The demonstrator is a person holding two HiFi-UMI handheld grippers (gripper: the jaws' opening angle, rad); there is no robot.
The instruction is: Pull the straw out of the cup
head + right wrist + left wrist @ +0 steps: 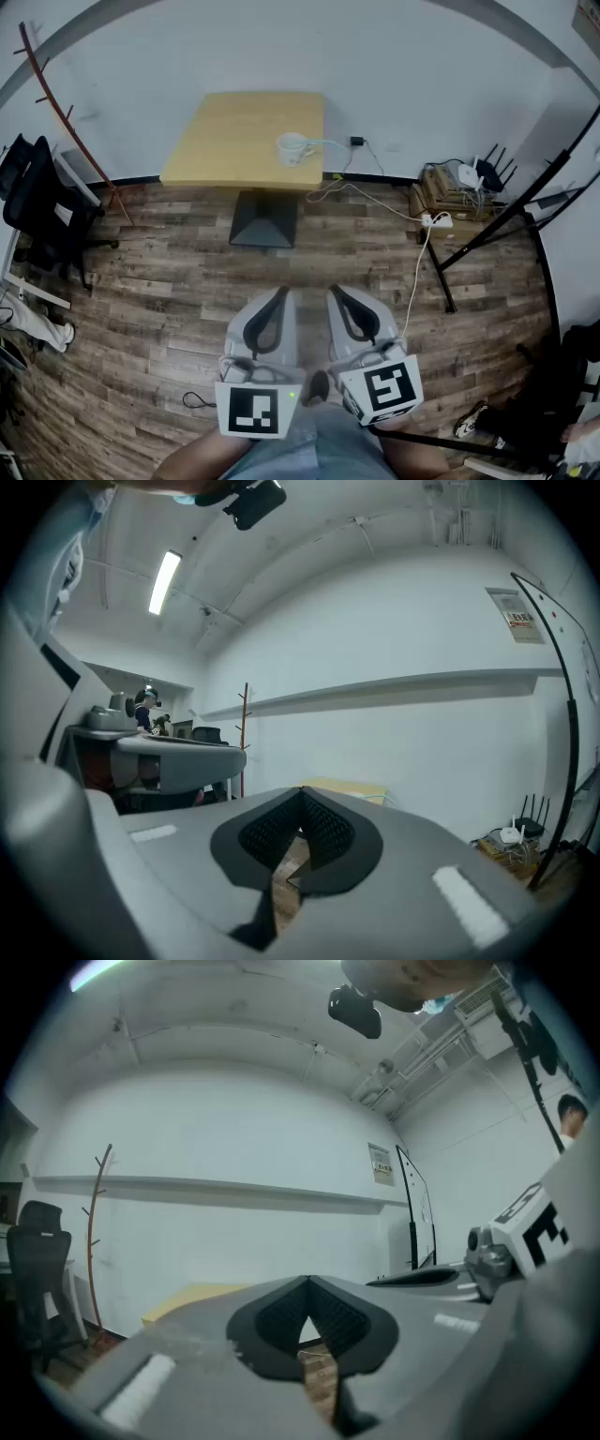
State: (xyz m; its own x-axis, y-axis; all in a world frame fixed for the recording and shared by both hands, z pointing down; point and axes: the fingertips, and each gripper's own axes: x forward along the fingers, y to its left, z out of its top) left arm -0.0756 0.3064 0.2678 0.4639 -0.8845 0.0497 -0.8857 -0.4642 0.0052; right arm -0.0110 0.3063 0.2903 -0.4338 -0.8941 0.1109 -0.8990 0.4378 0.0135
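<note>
Left gripper (307, 1281): jaws closed tip to tip, nothing between. Right gripper (301, 789): jaws likewise closed, empty. Both grippers side by side, roughly level, close to person's body, above wood floor (159, 281). Cup (293, 148): white, upright near right edge of surface (234, 131), well apart from both grippers. Straw (323, 143): pale green, juts from cup toward right. Surface stands by white wall. Coat rack (52, 98) and black chair (37, 197) at left; router (466, 175) and power strip (437, 220) at right.
</note>
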